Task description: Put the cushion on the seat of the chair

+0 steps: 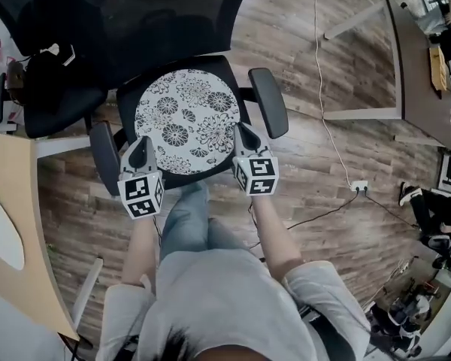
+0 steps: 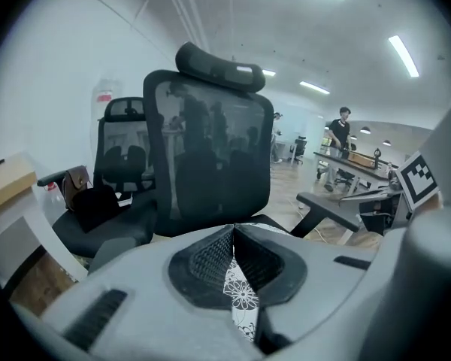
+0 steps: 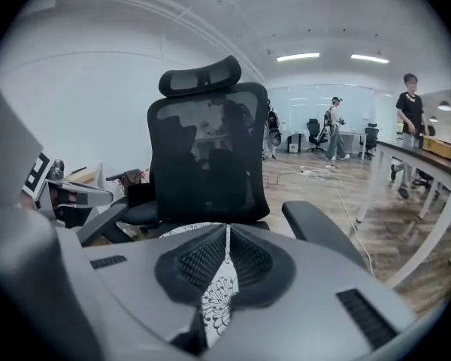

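Note:
A round white cushion [image 1: 186, 119] with black flower print hangs over the black seat [image 1: 224, 68] of an office chair, between its two armrests [image 1: 269, 100]. My left gripper [image 1: 143, 149] is shut on the cushion's near left edge. My right gripper [image 1: 243, 135] is shut on its near right edge. In the left gripper view the jaws [image 2: 233, 235] meet with flowered fabric [image 2: 244, 301] pinched between them. The right gripper view shows the same: closed jaws [image 3: 226, 235] with the cushion's cloth [image 3: 216, 303] between. The chair's mesh backrest [image 3: 207, 164] stands straight ahead.
A second black chair [image 1: 60, 104] stands at the left beside a light wooden desk [image 1: 7, 224]. A white cable [image 1: 319, 89] runs over the wood floor to a power strip [image 1: 358, 186]. A long table [image 1: 413, 74] is at the right. People stand far off [image 3: 410, 119].

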Available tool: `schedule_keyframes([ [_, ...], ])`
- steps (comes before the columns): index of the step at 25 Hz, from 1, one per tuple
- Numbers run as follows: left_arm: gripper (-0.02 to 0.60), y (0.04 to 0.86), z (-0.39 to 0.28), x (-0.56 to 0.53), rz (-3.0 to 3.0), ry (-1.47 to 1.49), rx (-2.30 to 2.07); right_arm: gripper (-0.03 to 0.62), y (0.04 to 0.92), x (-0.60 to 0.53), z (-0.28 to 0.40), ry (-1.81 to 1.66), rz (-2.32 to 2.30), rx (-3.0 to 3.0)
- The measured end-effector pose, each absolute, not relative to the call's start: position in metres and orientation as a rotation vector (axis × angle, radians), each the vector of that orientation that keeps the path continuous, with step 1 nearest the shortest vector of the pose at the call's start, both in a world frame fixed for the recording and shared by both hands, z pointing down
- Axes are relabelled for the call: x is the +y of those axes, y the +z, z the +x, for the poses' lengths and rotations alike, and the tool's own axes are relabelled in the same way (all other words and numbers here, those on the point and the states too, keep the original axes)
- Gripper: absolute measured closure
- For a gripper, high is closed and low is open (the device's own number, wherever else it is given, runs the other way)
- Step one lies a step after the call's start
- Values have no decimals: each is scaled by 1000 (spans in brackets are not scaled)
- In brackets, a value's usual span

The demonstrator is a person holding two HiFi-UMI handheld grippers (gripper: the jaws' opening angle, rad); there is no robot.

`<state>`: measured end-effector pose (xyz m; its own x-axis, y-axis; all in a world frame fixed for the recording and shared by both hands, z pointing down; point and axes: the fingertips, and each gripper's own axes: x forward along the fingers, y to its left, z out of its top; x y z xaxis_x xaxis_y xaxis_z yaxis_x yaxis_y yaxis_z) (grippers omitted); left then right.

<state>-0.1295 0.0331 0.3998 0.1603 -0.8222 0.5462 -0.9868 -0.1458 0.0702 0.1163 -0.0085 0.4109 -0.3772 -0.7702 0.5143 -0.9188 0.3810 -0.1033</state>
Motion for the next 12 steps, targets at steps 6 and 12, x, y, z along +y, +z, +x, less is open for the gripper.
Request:
schedule_keyframes([
  [6,571,361,-131,37,2082,475,-1737,574,367,0,114,462,1499,-2320],
  [12,571,326,-131,45,2137,437,-1749,574,335,14,120,443,1554,-2344],
])
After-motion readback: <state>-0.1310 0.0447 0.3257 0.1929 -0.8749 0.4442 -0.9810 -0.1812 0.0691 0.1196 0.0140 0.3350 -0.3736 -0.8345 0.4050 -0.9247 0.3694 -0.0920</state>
